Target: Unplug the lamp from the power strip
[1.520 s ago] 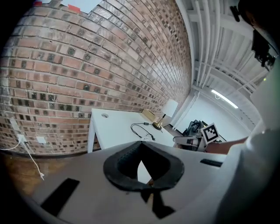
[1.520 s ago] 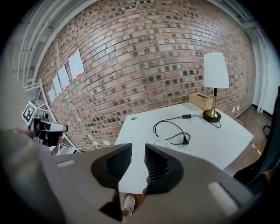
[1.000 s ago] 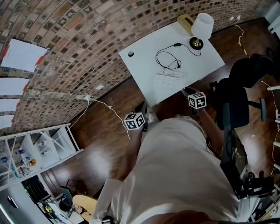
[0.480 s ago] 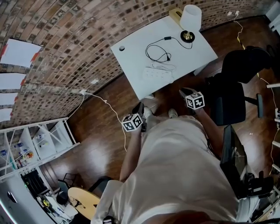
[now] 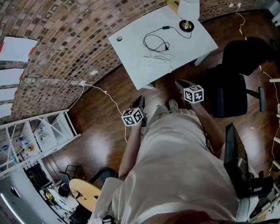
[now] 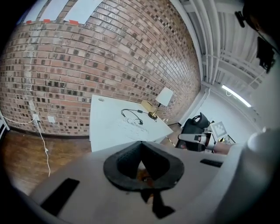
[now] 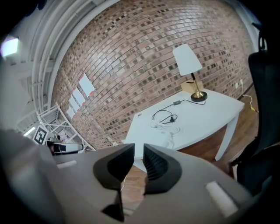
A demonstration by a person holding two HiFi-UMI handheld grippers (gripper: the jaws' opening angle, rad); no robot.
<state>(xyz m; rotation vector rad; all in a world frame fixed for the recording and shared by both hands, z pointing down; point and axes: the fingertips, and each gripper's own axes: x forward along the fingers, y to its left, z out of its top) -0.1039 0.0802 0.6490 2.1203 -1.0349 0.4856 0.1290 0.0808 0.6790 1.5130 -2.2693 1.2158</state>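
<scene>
My left claw is closed on nothing; my right claw has just been closing to a narrow, empty slit. The lamp and power strip sit on the white surface, well ahead of both.

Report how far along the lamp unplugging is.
Done: nothing visible; the lamp, its black cord and the power strip lie untouched on the table, and whether the plug is seated is too small to tell. In hand: nothing; the left hand-held gripper is shut empty, the right hand-held gripper has just been closing on nothing, both short of the table. Left: reach, grip the plug, pull it out.
</scene>
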